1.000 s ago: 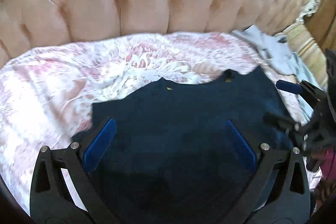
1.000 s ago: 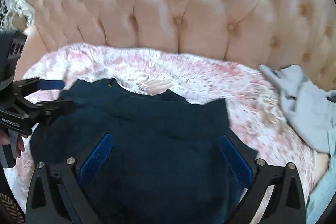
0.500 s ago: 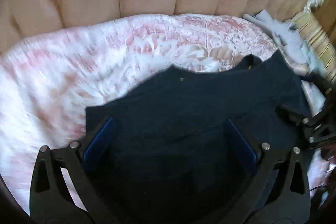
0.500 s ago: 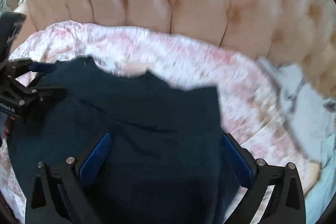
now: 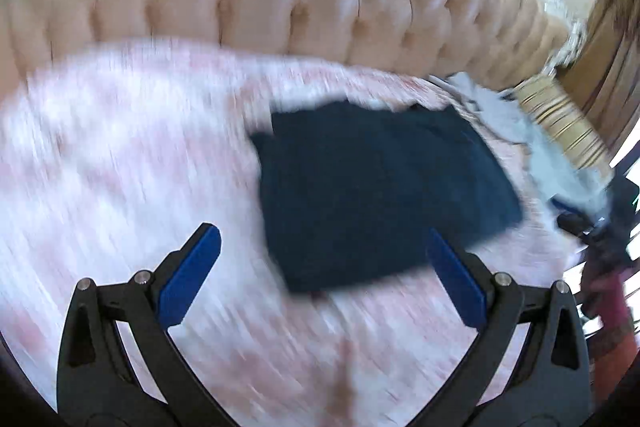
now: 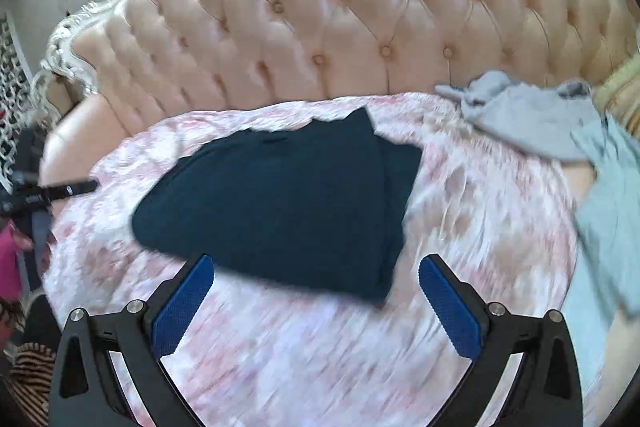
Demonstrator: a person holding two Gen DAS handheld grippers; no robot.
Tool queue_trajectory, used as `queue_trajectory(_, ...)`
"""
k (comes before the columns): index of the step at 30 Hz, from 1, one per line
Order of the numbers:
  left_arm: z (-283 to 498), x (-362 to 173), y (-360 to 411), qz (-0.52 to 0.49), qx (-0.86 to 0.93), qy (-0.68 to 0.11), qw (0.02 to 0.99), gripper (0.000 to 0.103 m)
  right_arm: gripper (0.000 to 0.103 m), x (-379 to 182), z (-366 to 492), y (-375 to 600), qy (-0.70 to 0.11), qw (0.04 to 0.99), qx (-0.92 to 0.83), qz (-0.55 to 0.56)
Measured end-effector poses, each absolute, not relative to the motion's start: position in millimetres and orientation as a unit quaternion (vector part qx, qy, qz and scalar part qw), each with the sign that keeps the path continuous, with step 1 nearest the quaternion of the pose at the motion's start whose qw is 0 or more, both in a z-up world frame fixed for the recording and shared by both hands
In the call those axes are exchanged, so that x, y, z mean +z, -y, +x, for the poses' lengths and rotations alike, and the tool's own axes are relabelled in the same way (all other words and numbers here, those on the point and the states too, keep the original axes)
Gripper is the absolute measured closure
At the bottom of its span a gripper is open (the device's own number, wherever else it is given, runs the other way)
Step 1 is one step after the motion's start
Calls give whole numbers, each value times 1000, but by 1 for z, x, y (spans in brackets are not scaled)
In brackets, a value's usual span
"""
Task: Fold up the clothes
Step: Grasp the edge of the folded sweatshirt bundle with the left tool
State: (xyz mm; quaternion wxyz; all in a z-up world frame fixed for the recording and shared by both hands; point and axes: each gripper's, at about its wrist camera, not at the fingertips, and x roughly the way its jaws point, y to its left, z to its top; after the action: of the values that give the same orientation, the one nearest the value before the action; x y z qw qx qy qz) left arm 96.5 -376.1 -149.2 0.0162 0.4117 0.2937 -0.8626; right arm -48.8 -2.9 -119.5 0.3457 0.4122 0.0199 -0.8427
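Both the left gripper (image 5: 320,275) and the right gripper (image 6: 316,299) hold their blue-padded fingers (image 6: 182,311) spread wide, gripping nothing. Beyond the fingertips, the folded dark navy garment (image 6: 288,203) lies flat on the pink floral bedspread (image 6: 300,347); farther off, crumpled grey clothes (image 6: 524,115) rest by the tufted cream headboard (image 6: 340,11).

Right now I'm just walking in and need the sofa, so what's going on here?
Someone is folding clothes with two handheld grippers. The navy garment lies folded on the pink floral cover. The left gripper and right gripper are both open, holding nothing. A gray garment lies unfolded near the tufted sofa back.
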Motion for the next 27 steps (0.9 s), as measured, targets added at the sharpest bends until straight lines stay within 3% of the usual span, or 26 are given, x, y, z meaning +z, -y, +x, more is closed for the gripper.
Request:
queue_trajectory(3,113,-184,374,381,-814,-438,-32,0,0,-124,-23,-17,74,353,-840,404)
queue_trajectory(8,111,-200,360,373,-789,-486,-44,0,0,-129,0,-21,84,353,-837,409)
queue_trajectory(16,89,-206,354,388,-757,-525,-5,0,0,-140,18,-23,60,340,-845,409)
queue_trajectory(27,66,-214,345,411,-757,-505,65,0,0,-145,25,-11,9,337,-853,399)
